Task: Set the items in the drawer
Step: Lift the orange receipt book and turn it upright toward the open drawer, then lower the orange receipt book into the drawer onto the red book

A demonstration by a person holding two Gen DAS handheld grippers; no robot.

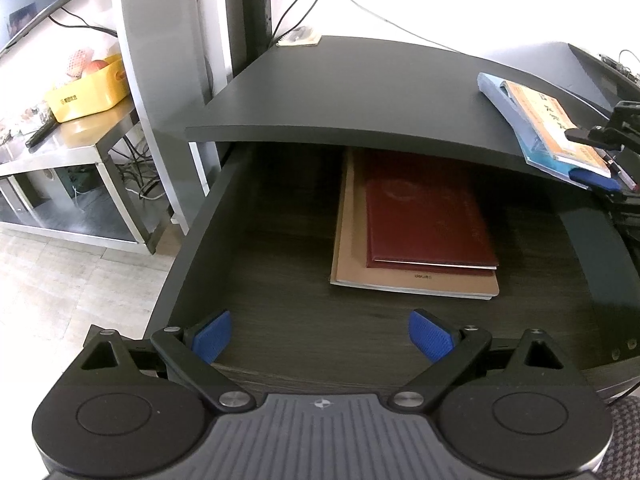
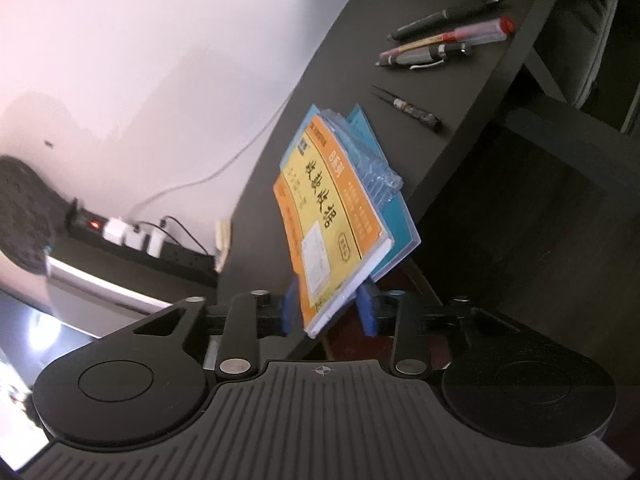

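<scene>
R hand-held gripper [image 2: 329, 309]: blue pads clamped on near edge of an orange-and-yellow booklet [image 2: 326, 216] plus the blue plastic folder [image 2: 394, 216] behind it; stack tilted up off the table [image 2: 460, 92], pinched at the corner overhanging the front edge, prob. because that edge is the only part the pads can get around; whether the far end touches the top, can't tell. L hand-held gripper [image 1: 320, 336]: jaws wide, holding nothing, poised just over the front lip of the drawer [image 1: 280, 280], which stands pulled out under the table; looks parked clear of the drop zone. Inside drawer: a dark red book [image 1: 428, 212] lying flat on a tan notebook [image 1: 400, 280], set toward the right, partly under the table overhang; left of drawer floor bare. Beyond booklet, on table: several pens [image 2: 444, 36] grouped near the far edge, one dark pen [image 2: 408, 108] apart. Judgement: booklet + folder are mid-transfer, not in drawer; pens are out on top.
</scene>
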